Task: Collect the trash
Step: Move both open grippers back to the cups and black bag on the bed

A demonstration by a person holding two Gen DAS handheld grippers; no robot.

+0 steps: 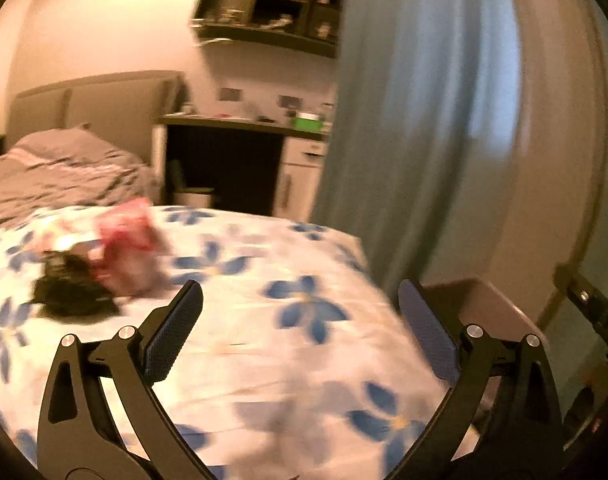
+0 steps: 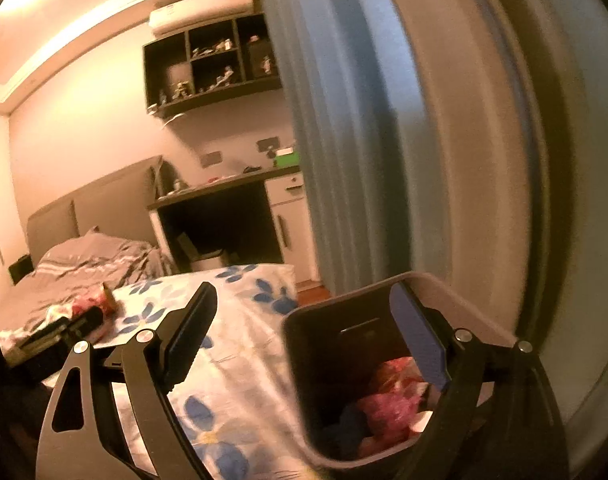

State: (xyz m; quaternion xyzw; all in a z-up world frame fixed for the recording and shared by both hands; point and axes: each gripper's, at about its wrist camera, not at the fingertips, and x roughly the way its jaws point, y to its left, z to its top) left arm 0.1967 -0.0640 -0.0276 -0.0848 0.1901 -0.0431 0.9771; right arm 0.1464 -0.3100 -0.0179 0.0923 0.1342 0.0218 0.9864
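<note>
A: Both my claws, the left claw [image 1: 300, 320] and the right claw [image 2: 304, 332], stand wide open and empty.

B: The crumpled red-and-white plastic wrapper [image 1: 126, 246] lies on the flowered bed sheet [image 1: 264, 340], beside a black object I cannot identify.

A: It looks light, soft and slippery; I would pinch a crumpled fold. The dark plastic bin [image 2: 327, 360] already holds similar wrappers.

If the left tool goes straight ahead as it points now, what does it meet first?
Probably the flowered bedspread: the open left tool has nothing between its fingers and only cloth lies ahead, though blur leaves depth unclear.
</note>
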